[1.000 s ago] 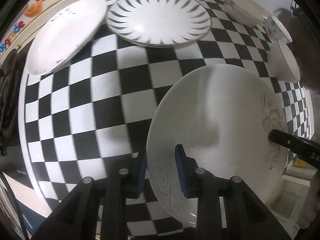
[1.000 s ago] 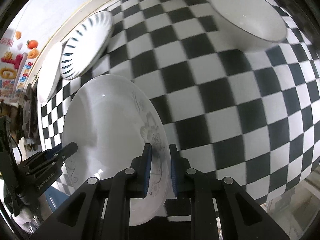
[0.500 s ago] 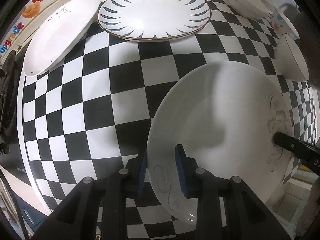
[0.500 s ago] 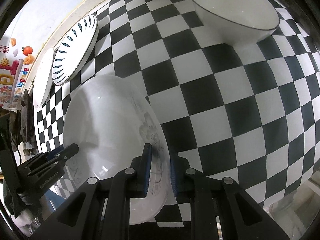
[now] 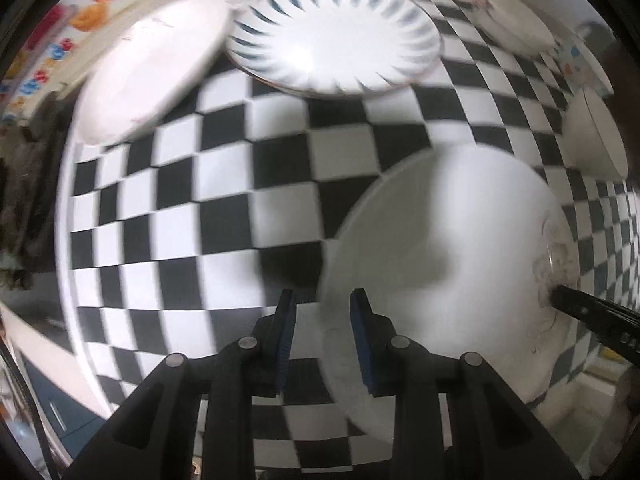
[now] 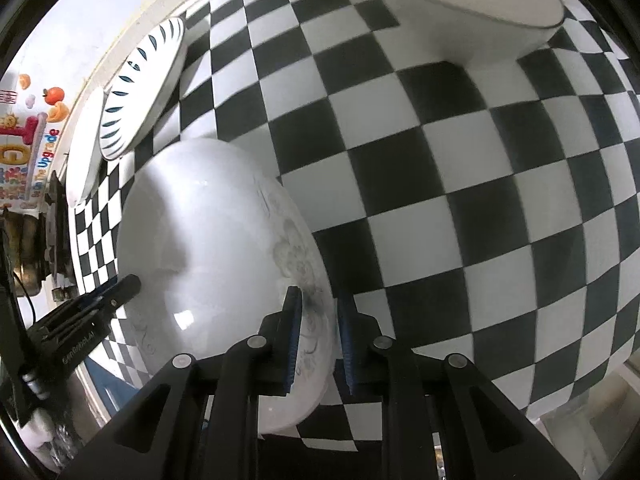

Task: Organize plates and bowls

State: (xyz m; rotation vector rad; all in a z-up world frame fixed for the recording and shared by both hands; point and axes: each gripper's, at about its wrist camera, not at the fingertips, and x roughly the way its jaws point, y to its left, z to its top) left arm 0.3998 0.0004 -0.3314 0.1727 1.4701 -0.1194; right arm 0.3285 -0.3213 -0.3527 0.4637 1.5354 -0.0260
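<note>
Plates were the matter in hand, and the floral plate (image 5: 452, 248) hung lifted above the checkered table (image 5: 224, 216), carried between two grippers. At its 7 o'clock rim in the left wrist view the left gripper (image 5: 323, 316) straddled the edge, one blue pad under and one over; its jaws stood visibly apart there, and with the motion blur I could not tell whether the pads actually pinched the rim. At the plate's 3 o'clock rim the right gripper (image 6: 318, 320) was closed on the flower-printed edge, its pads tight against the porcelain in the right wrist view. Judging from this, the step was to carry the plate toward the striped plate (image 5: 336, 40) lying at 12 o'clock by the back edge, with the plain plate (image 5: 152, 68) just beside it at 10 o'clock, overlapping its rim. Doing it well called for both grippers moving together at one height so the rim did not twist out, then lowering flat and centred. Bowls (image 5: 600, 136) sat at 2 o'clock, near the travelling rim, so a swing wide to that side risked a knock.
</note>
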